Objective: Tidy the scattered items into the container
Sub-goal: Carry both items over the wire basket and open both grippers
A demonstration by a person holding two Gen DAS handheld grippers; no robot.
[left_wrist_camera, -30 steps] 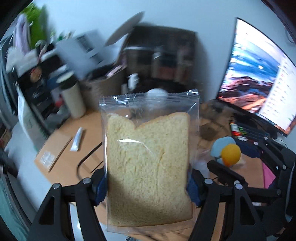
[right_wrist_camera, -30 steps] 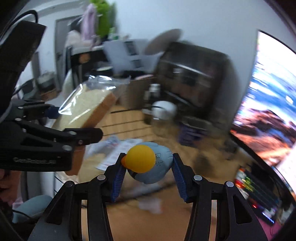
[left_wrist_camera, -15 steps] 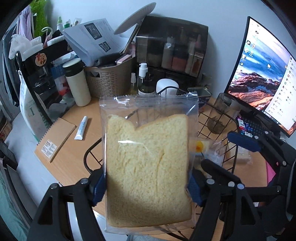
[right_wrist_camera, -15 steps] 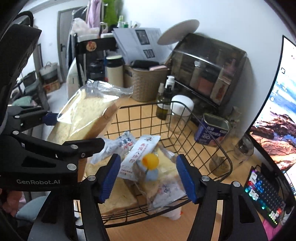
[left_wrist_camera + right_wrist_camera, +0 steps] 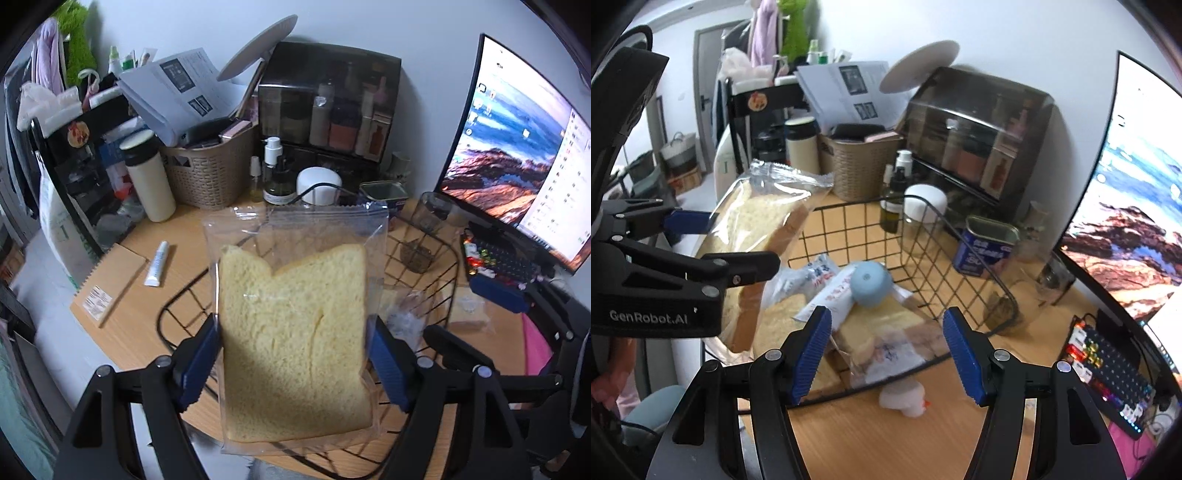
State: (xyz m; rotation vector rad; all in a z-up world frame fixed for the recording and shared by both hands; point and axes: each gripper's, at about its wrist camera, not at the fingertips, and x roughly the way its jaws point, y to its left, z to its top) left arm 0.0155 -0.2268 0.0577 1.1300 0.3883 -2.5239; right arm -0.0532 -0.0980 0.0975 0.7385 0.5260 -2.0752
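Bagged bread (image 5: 295, 343) above basket rim (image 5: 452, 266), upright

You see an evenly lit room in soft indoor light, with the monitor (image 5: 517, 162) glowing bright at the right and washing out at its edge. The bagged bread (image 5: 295, 332) carries a dark shadow across its lower left and slight blur. Both fisheye views bend and darken toward their corners.
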